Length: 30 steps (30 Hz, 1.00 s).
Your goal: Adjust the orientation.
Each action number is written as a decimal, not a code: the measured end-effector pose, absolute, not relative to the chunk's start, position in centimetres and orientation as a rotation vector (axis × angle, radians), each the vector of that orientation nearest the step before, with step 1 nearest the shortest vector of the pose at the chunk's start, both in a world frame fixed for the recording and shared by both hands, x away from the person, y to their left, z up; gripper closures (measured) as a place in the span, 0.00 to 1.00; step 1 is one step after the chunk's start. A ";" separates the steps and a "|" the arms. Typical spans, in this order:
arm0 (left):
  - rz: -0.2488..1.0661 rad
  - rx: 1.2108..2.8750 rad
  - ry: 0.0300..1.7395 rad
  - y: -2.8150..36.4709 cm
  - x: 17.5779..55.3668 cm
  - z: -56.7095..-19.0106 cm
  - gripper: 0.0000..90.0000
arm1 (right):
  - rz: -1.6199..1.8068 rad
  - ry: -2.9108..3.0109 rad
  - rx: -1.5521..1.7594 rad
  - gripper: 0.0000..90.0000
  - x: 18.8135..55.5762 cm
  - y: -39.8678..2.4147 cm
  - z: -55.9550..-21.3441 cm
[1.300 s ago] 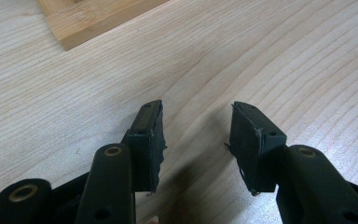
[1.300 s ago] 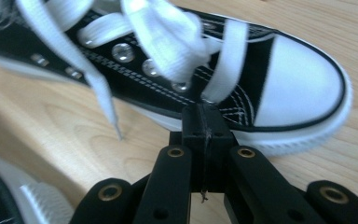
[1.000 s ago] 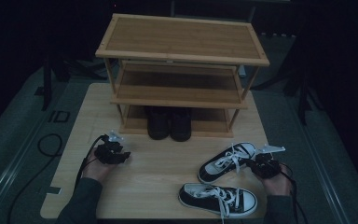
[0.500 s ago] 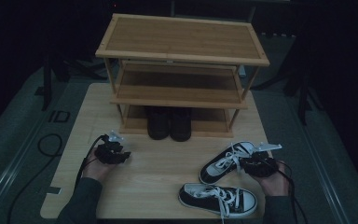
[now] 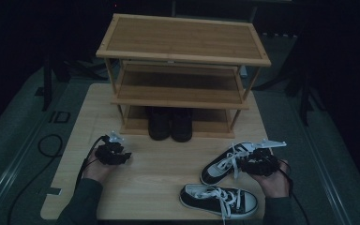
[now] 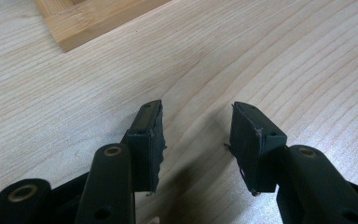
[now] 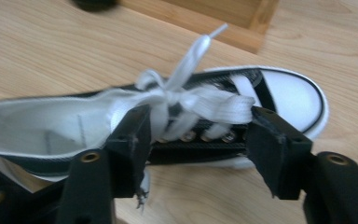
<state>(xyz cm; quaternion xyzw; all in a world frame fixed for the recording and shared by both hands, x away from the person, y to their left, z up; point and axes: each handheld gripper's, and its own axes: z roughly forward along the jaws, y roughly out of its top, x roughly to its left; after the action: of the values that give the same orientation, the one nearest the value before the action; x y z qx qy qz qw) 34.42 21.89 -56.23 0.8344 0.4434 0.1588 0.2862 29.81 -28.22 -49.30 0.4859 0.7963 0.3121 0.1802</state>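
Two black-and-white sneakers lie on the wooden table [image 5: 159, 173]. One sneaker [image 5: 222, 164] sits angled at the right, the other [image 5: 218, 199] lies by the front edge. My right gripper [image 5: 248, 164] hovers at the angled sneaker's heel end. In the right gripper view its jaws have just been opening; the gripper [image 7: 198, 140] stands open, straddling the white laces [image 7: 191, 100] of the sneaker [image 7: 289, 95] without pressing on them. My left gripper [image 5: 119, 154] rests low at the table's left, open [image 6: 196, 140] over bare wood with nothing between the pads.
A three-tier bamboo shoe rack [image 5: 183, 42] stands at the back of the table, with a pair of dark shoes [image 5: 171, 124] on its lowest level. The rack's base corner [image 6: 88, 21] lies ahead of the left gripper. Dark floor surrounds the table.
The right gripper's jaws have opened off the angled sneaker and the hand has lifted slightly. The sneaker stays on the table. The left hand has not moved.
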 end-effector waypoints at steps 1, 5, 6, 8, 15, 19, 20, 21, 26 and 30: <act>0.424 2.231 1.185 21.9 34.4 -56.2 0.61 | 0.875 2.240 1.384 0.38 29.9 -27.7 -49.2; 0.423 2.231 1.183 21.9 34.4 -56.2 0.61 | 0.877 2.208 1.440 0.33 30.1 -27.3 -49.5; 0.423 2.231 1.183 21.9 34.4 -56.2 0.61 | 0.877 2.208 1.440 0.33 30.1 -27.3 -49.5; 0.424 2.231 1.184 21.9 34.4 -56.2 0.61 | 0.883 2.196 1.467 0.32 30.1 -27.1 -49.5; 0.423 2.230 1.185 21.9 34.4 -56.2 0.61 | 0.863 2.219 1.492 0.28 30.2 -26.3 -49.4; 0.422 2.231 1.184 21.9 34.4 -56.2 0.61 | 0.786 2.251 1.534 0.27 30.5 -25.5 -50.3; 0.422 2.231 1.184 21.9 34.4 -56.2 0.61 | 0.786 2.251 1.534 0.27 30.5 -25.5 -50.3; 0.420 2.232 1.183 21.9 34.4 -56.2 0.61 | 0.753 2.263 1.572 0.29 30.8 -25.3 -50.8; 0.419 2.233 1.184 21.9 34.4 -56.2 0.61 | 0.699 2.280 1.649 0.37 31.3 -25.0 -51.2; 0.419 2.233 1.184 21.9 34.4 -56.2 0.61 | 0.682 2.289 1.697 0.44 31.5 -25.0 -51.3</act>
<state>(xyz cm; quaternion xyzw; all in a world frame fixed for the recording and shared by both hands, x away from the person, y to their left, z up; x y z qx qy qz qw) 34.37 21.92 -56.20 0.8353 0.4428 0.1566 0.2859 31.50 -25.04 -51.30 0.5760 0.7768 0.2316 0.1057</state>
